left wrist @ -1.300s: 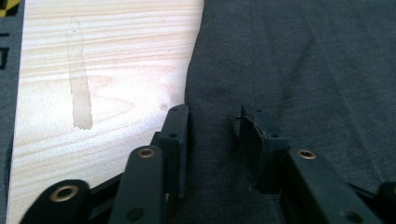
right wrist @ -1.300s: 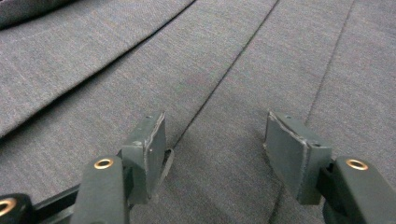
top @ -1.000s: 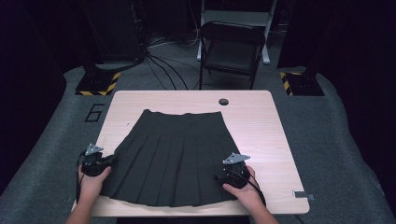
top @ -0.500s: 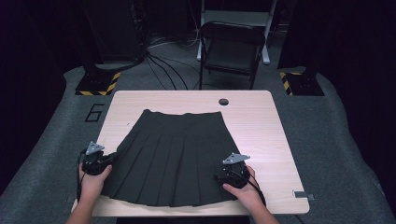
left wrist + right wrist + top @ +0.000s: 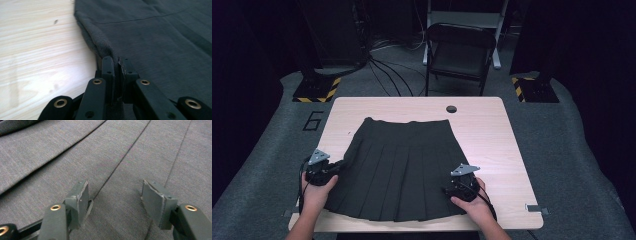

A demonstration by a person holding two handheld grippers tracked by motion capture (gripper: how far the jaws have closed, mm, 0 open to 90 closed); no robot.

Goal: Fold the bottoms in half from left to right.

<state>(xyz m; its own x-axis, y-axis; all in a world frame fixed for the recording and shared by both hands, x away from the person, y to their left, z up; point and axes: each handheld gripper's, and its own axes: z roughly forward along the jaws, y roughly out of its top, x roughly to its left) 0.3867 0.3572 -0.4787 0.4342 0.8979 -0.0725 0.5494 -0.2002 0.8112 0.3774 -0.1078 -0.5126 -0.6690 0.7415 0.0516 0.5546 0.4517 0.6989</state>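
One dark pleated skirt (image 5: 399,167) lies flat on the pale wood-grain tabletop (image 5: 492,135), waistband toward the far edge, hem toward the person. Cloth is matte, charcoal-black, finely woven; long straight pleats fan out from waist to hem. In the right gripper view the weave shows as a fine twill with sharp pressed creases running away from the camera.

Left gripper (image 5: 116,72), at the skirt's left side edge: its fingers have just been closing and now stand pinched together on the folded, slightly fuzzy side seam, with the cloth between the pads. In the high view this gripper (image 5: 324,170) sits at the skirt's left edge, near the hem corner, in the person's left hand (image 5: 316,192).

Right gripper (image 5: 117,200), over the skirt's right lower part: fingers stand wide apart, flat grey pads with worn edges, resting on or just above the cloth, gripping nothing. High view shows it (image 5: 460,186) near the right hem, right hand (image 5: 474,202) behind it.

Tabletop has rounded corners and a round dark hole (image 5: 451,108) near the far edge. Grey carpet beside it bears a painted "6" (image 5: 313,120). Black folding chair (image 5: 459,50) stands beyond the table.
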